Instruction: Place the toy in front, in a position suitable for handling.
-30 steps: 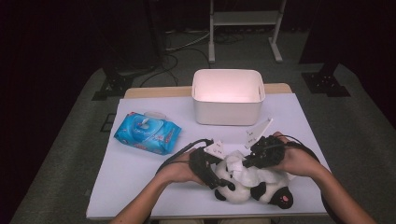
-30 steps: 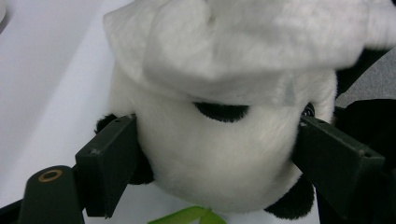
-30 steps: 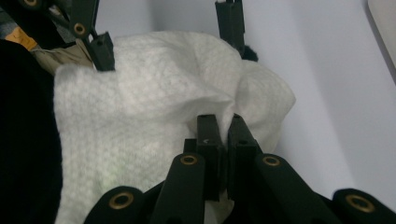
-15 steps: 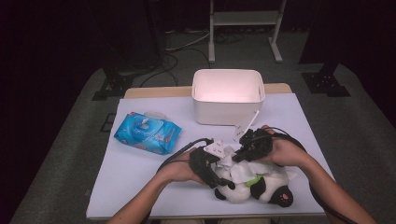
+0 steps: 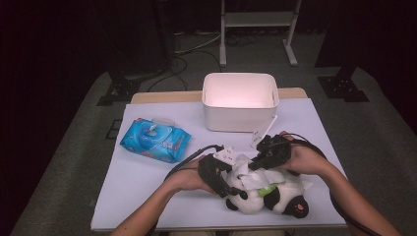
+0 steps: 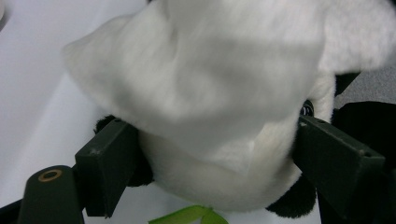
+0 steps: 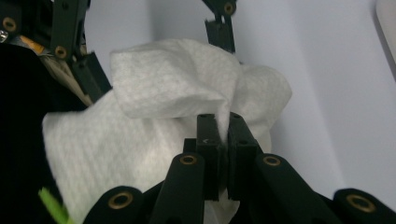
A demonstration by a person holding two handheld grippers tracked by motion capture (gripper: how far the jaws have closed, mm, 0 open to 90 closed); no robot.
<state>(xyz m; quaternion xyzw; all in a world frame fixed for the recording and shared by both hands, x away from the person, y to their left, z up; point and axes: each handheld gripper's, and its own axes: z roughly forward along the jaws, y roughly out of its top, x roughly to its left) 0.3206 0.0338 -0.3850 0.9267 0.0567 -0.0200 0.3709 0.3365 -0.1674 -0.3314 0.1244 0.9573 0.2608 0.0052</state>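
A black-and-white panda plush [image 5: 280,199] lies near the table's front edge. My left gripper [image 5: 222,178] is shut on its head [image 6: 210,186], one jaw pressed on each side. A white wipe [image 5: 244,168] is draped over the head. My right gripper [image 5: 256,163] comes in from the right, shut on that wipe. In the right gripper view the wipe [image 7: 154,121] bunches out from the shut right gripper [image 7: 223,128], with the left gripper's fingers [image 7: 88,70] behind it. In the left gripper view the wipe [image 6: 201,70] hangs over the plush, between the jaws of the left gripper [image 6: 219,158].
A blue pack of wipes [image 5: 155,139] lies at the left of the white table top [image 5: 147,196]. A white bin [image 5: 240,101] stands at the back middle. Cables trail from both grippers. Dark floor and a metal stand lie beyond the table.
My right gripper has shifted a little to the left with the wipe, onto the panda's head. The left gripper has stayed put on the head.
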